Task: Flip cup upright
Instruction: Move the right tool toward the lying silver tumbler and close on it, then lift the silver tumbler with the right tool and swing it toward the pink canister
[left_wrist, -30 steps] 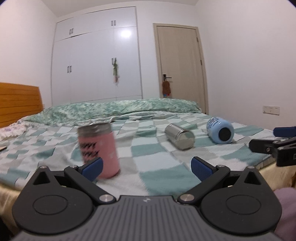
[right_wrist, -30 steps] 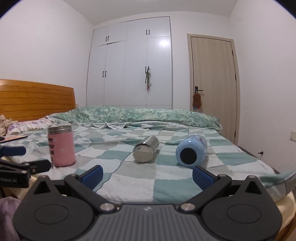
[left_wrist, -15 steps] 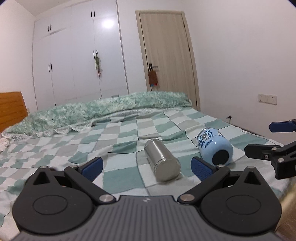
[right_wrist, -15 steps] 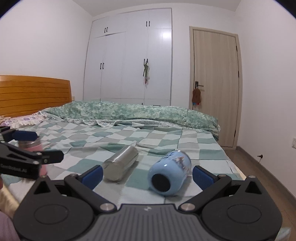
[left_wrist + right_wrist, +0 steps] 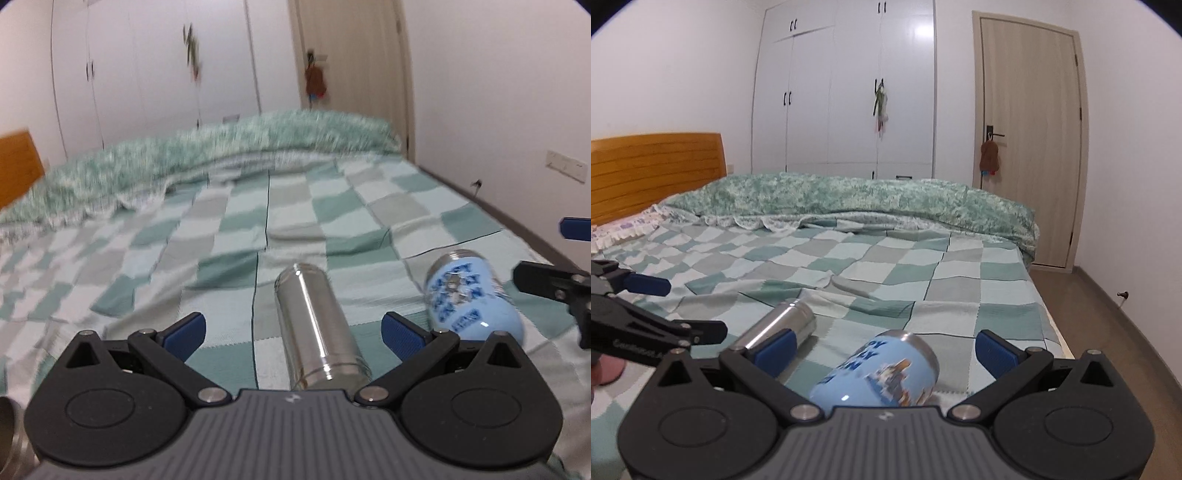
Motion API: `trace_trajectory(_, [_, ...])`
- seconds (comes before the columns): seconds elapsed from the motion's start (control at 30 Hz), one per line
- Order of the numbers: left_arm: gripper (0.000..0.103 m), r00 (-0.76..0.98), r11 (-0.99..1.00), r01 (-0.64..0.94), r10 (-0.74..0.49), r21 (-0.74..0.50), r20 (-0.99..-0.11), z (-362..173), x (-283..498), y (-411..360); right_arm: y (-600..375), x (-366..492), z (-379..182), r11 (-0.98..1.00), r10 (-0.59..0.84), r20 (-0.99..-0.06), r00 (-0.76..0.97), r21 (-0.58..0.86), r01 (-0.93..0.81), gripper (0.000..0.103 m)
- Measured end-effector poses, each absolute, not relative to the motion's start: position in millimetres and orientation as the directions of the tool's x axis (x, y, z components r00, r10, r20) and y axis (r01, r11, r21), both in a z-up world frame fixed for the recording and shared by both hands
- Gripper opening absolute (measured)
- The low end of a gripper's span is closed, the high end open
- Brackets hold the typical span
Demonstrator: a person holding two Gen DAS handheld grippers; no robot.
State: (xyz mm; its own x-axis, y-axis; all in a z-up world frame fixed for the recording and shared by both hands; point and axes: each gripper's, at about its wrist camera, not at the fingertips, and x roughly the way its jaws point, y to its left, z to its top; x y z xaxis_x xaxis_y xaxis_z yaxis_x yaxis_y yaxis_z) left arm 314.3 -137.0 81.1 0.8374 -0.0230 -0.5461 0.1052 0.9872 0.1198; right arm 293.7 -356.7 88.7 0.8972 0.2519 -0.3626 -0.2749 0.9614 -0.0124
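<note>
While we hold both tools low over the bed, our left gripper [image 5: 293, 326] stands wide apart with the steel cup [image 5: 320, 332] lying on its side between the blue pads [image 5: 184, 332], touching neither of them. That cup points lengthways away from us, its near end just over the gripper body and its far end toward the middle of the checked blanket [image 5: 229, 236]. We cannot see into it, so what it holds, if anything, we cannot tell.

Our right gripper [image 5: 884, 345] is likewise spread wide, and the blue cup [image 5: 879, 373] lies on its side between its fingers, a steel rim at the far end, printed lettering along the wall. Its mouth is turned away from us, so its inside is hidden. From the left wrist view the blue cup [image 5: 471, 295] rests just to the right of the steel one, apart from it.

At the lower left edge of the left wrist view a metal rim [image 5: 9, 435] shows, too cropped to name.

Farther off, a rumpled green quilt [image 5: 849, 199] lies along the far side of the bed, with a wooden headboard [image 5: 653, 170] to the left. Beyond stand a white wardrobe [image 5: 846, 92] and a pale wooden door [image 5: 1030, 147].
</note>
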Motion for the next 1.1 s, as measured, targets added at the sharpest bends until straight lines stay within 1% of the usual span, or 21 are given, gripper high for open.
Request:
trace_trajectory(0.07, [0.103, 0.803, 0.99, 0.086, -0.003, 0.111, -0.595, 75.5, 335.5, -135.0, -357.5, 309.0, 86.6, 0.959, 0.255, -0.378, 0.89, -0.015, -0.282, 0.103])
trace_trajectory(0.27, [0.103, 0.718, 0.992, 0.067, 0.026, 0.107, -0.696, 52.4, 381.3, -137.3, -355.0, 341.6, 76.7, 0.952, 0.275, -0.418, 0.866, -0.006, -0.305, 0.103])
trace_trajectory(0.37, [0.102, 0.685, 0.994, 0.081, -0.003, 0.072, -0.728, 41.7, 394.4, -137.9, -352.1, 353.6, 72.0, 0.952, 0.268, -0.428, 0.863, -0.017, -0.304, 0.103])
trace_trajectory(0.43, [0.095, 0.662, 0.993, 0.094, -0.008, 0.073, -0.749, 35.5, 400.8, -142.7, -349.6, 358.4, 68.4, 0.951, 0.271, -0.438, 0.857, -0.018, -0.31, 0.103])
trace_trajectory(0.47, [0.085, 0.641, 0.992, 0.102, -0.01, 0.072, -0.768, 31.7, 404.3, -145.6, -348.3, 360.0, 67.1, 0.95, 0.273, -0.442, 0.854, -0.019, -0.313, 0.103])
trace_trajectory(0.5, [0.074, 0.616, 0.992, 0.108, -0.015, 0.066, -0.788, 27.4, 407.7, -147.8, -346.8, 361.5, 66.1, 0.948, 0.274, -0.447, 0.852, -0.022, -0.317, 0.103])
trace_trajectory(0.53, [0.066, 0.595, 0.992, 0.111, -0.021, 0.056, -0.804, 23.9, 409.9, -148.8, -345.9, 361.9, 65.6, 0.947, 0.274, -0.45, 0.85, -0.025, -0.319, 0.103])
trace_trajectory(0.57, [0.065, 0.582, 0.993, 0.103, -0.017, 0.053, -0.813, 21.0, 411.1, -149.6, -345.3, 361.4, 65.2, 0.946, 0.276, -0.454, 0.847, -0.027, -0.323, 0.103])
trace_trajectory(0.83, [0.065, 0.611, 0.993, 0.1, -0.016, 0.058, -0.792, 29.3, 393.9, -144.7, -344.1, 350.5, 68.3, 0.935, 0.304, -0.477, 0.824, -0.017, -0.354, 0.103])
trace_trajectory(1.1, [0.064, 0.657, 0.984, 0.143, -0.014, 0.107, -0.754, 46.8, 349.7, -142.6, -337.1, 317.7, 80.5, 0.932, 0.298, -0.488, 0.821, -0.04, -0.362, 0.103])
